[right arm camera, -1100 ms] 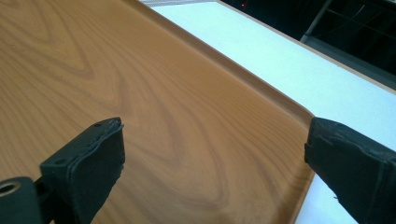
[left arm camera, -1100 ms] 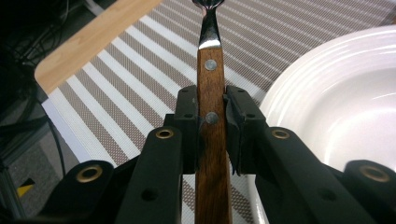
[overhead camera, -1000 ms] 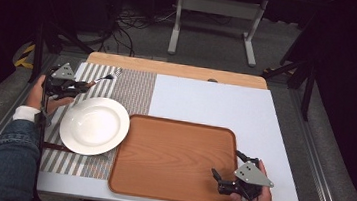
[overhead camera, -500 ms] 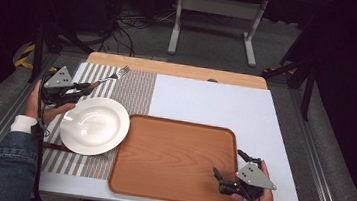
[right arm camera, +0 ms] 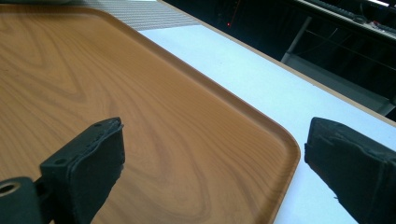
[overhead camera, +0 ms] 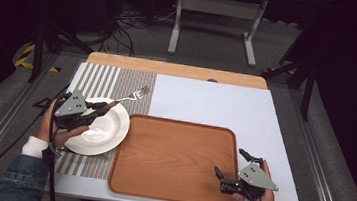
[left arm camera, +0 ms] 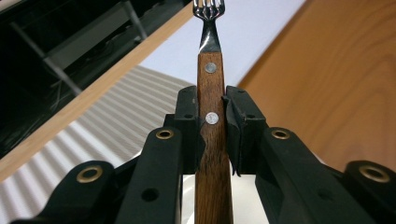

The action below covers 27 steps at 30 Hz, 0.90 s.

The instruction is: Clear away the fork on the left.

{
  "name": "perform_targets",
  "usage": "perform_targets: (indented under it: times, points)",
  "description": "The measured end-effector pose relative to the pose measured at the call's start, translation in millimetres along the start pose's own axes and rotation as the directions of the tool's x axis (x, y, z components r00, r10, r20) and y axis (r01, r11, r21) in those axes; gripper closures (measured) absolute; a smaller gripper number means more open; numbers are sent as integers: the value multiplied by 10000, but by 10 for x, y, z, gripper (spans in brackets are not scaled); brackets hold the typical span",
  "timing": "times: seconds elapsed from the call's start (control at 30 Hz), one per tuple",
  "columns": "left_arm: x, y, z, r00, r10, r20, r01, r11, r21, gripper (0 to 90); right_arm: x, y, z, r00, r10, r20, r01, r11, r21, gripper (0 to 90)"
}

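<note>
My left claw (overhead camera: 101, 108) is clamped on the fork (left arm camera: 212, 116) by its wooden handle, held over the plate (overhead camera: 108, 131) at left of frame, tines toward the placemat (overhead camera: 118, 81). My right claw (overhead camera: 229, 168) sits apart and empty over the tray's (overhead camera: 170, 155) lower right corner. Risk, as I judge it: the grip is narrow and mid-handle, so the fork could pivot or slip and clatter onto the plate. Count: one fork, one plate, one tray, one placemat on the surface (overhead camera: 216, 102).
</note>
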State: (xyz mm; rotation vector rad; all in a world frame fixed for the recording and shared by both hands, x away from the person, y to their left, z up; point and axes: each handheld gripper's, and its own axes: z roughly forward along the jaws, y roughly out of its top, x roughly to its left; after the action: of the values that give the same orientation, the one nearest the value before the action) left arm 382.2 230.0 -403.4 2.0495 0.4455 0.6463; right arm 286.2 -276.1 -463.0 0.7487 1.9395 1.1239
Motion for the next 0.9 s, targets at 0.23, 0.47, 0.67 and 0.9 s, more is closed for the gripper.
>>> perform_targets:
  times: [0.23,0.47,0.67,0.9]
  points:
    - [-391,102,69,9950,644,766,-649,9979,30,763,10,9,1,9999,-101,-45,101,9999,-25,58]
    - [-682,118,182,9869,910,1333,-959,9949,305,763,13,10,-2,9999,-130,-77,130,9999,-14,58]
    - [-860,84,268,9859,724,1506,-831,9943,664,763,17,10,6,9999,-142,-97,142,9999,20,59]
    - [-1047,34,361,9803,612,1879,-821,9910,1057,763,9,7,1,9998,-153,-95,153,9999,25,59]
